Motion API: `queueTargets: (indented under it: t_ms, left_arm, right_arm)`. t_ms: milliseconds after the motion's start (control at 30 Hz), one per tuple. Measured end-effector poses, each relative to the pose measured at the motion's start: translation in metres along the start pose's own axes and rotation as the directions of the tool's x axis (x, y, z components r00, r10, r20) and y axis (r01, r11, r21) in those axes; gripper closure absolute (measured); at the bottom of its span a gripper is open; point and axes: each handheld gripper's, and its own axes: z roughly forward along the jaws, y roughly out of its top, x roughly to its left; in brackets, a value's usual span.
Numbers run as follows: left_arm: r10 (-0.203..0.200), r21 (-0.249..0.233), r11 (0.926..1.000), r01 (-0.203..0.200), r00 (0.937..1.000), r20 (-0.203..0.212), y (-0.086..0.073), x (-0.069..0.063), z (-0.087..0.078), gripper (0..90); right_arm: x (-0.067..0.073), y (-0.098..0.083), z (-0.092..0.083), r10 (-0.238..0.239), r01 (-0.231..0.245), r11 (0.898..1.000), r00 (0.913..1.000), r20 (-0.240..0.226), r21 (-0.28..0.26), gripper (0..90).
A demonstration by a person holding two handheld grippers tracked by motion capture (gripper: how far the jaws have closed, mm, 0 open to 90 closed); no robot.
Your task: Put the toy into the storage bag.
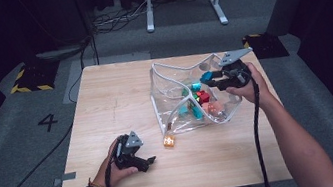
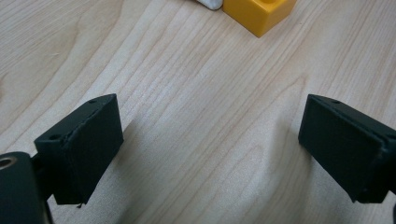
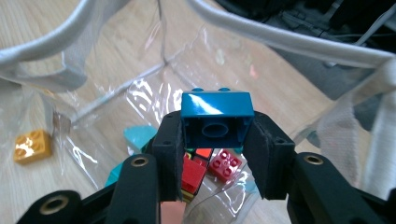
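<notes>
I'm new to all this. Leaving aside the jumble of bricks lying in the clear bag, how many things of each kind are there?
Grippers: 2, left gripper and right gripper
Clear bag: 1
Blue brick held in the right gripper: 1
Orange brick on the table outside the bag: 1
Total: 5

Only readable mark: white "4" (image 1: 47, 123) on grey floor (image 1: 6, 149) left of counter (image 1: 104, 98).

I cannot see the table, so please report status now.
Right hand-held gripper clamps blue brick over clear bag. Left hand-held gripper open, idle. Nothing blocking.
</notes>
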Motion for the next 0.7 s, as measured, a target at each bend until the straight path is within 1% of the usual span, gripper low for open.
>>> queueTargets:
  t_ms: [33, 67, 133, 167, 200, 233, 267, 300, 333, 367, 400, 433, 467, 500, 533, 567, 600, 633, 700]
  left_arm:
    - [0.000, 0.000, 1.0000, 0.000, 1.0000, 0.000, 0.000, 0.000, 0.000, 6.6]
    - [0.000, 0.000, 1.0000, 0.000, 1.0000, 0.000, 0.000, 0.000, 0.000, 6.6]
    - [0.000, 0.000, 1.0000, 0.000, 1.0000, 0.000, 0.000, 0.000, 0.000, 6.6]
    - [0.000, 0.000, 1.0000, 0.000, 1.0000, 0.000, 0.000, 0.000, 0.000, 6.6]
    - [0.000, 0.000, 1.0000, 0.000, 1.0000, 0.000, 0.000, 0.000, 0.000, 6.6]
    - [0.001, 0.000, 1.0000, -0.001, 1.0000, 0.000, 0.000, 0.000, 0.000, 6.6]
    - [0.001, 0.000, 1.0000, -0.001, 1.0000, 0.000, 0.000, 0.000, 0.000, 6.5]
    - [-0.002, -0.002, 1.0000, 0.002, 1.0000, 0.002, 0.000, 0.000, 0.000, 6.5]
    - [-0.002, -0.002, 1.0000, 0.002, 1.0000, 0.001, 0.000, 0.000, 0.000, 6.5]
    - [-0.002, -0.002, 1.0000, 0.002, 1.0000, 0.001, 0.000, 0.000, 0.000, 6.5]
    - [-0.002, -0.001, 1.0000, 0.002, 1.0000, 0.002, 0.000, 0.000, 0.000, 6.5]
    - [-0.002, -0.001, 1.0000, 0.002, 1.0000, 0.002, 0.000, 0.000, 0.000, 6.5]
    - [-0.002, -0.001, 1.0000, 0.002, 1.0000, 0.001, 0.000, 0.000, 0.000, 6.5]
    - [-0.002, -0.001, 1.0000, 0.002, 1.0000, 0.002, 0.000, 0.000, 0.000, 6.5]
    - [-0.002, -0.001, 1.0000, 0.002, 1.0000, 0.002, 0.000, 0.000, 0.000, 6.5]
    - [-0.002, -0.001, 1.0000, 0.002, 1.0000, -0.001, 0.000, 0.000, 0.000, 6.5]
    - [-0.002, -0.001, 1.0000, 0.002, 1.0000, 0.002, 0.000, 0.000, 0.000, 6.5]
    - [-0.002, -0.001, 1.0000, 0.002, 1.0000, 0.001, 0.000, 0.000, 0.000, 6.5]
    - [-0.002, -0.001, 1.0000, 0.002, 1.0000, 0.001, 0.000, 0.000, 0.000, 6.5]
  right_arm:
    - [-0.001, 0.001, 0.002, -0.021, 0.021, 1.000, 0.9997, -0.011, 0.004, 59.7]
    - [0.000, 0.003, 0.004, -0.031, 0.031, 0.999, 0.9994, -0.017, 0.017, 59.7]
    - [0.000, 0.006, 0.008, -0.058, 0.059, 0.997, 0.9981, -0.022, 0.051, 59.7]
    - [0.000, 0.007, 0.010, -0.061, 0.062, 0.996, 0.9978, -0.025, 0.062, 59.7]
    - [-0.001, 0.008, 0.013, -0.076, 0.079, 0.993, 0.9966, -0.030, 0.085, 59.7]
    - [-0.001, 0.010, 0.015, -0.085, 0.088, 0.990, 0.9959, -0.030, 0.113, 59.7]
    - [-0.001, 0.011, 0.017, -0.082, 0.086, 0.988, 0.9961, -0.032, 0.125, 59.7]
    - [-0.001, 0.011, 0.017, -0.082, 0.086, 0.988, 0.9961, -0.032, 0.125, 59.7]
    - [-0.001, 0.014, 0.020, -0.115, 0.120, 0.981, 0.9924, -0.043, 0.154, 59.7]
    - [0.000, 0.015, 0.021, -0.112, 0.117, 0.979, 0.9928, -0.043, 0.169, 59.7]
    - [0.000, 0.016, 0.023, -0.121, 0.128, 0.975, 0.9914, -0.048, 0.183, 59.7]
    - [0.000, 0.016, 0.023, -0.121, 0.128, 0.975, 0.9914, -0.048, 0.183, 59.7]
    - [0.000, 0.016, 0.024, -0.130, 0.137, 0.972, 0.9902, -0.051, 0.190, 59.7]
    - [0.002, 0.017, 0.025, -0.153, 0.164, 0.961, 0.9860, -0.066, 0.222, 59.7]
    - [0.002, 0.016, 0.025, -0.159, 0.171, 0.958, 0.9847, -0.071, 0.232, 59.6]
    - [0.001, 0.016, 0.026, -0.164, 0.178, 0.957, 0.9833, -0.078, 0.230, 59.7]
    - [0.001, 0.015, 0.026, -0.162, 0.176, 0.954, 0.9838, -0.078, 0.244, 59.6]
    - [0.001, 0.015, 0.026, -0.168, 0.183, 0.948, 0.9827, -0.078, 0.262, 59.6]
    - [0.000, 0.013, 0.024, -0.179, 0.198, 0.940, 0.9795, -0.094, 0.278, 59.7]
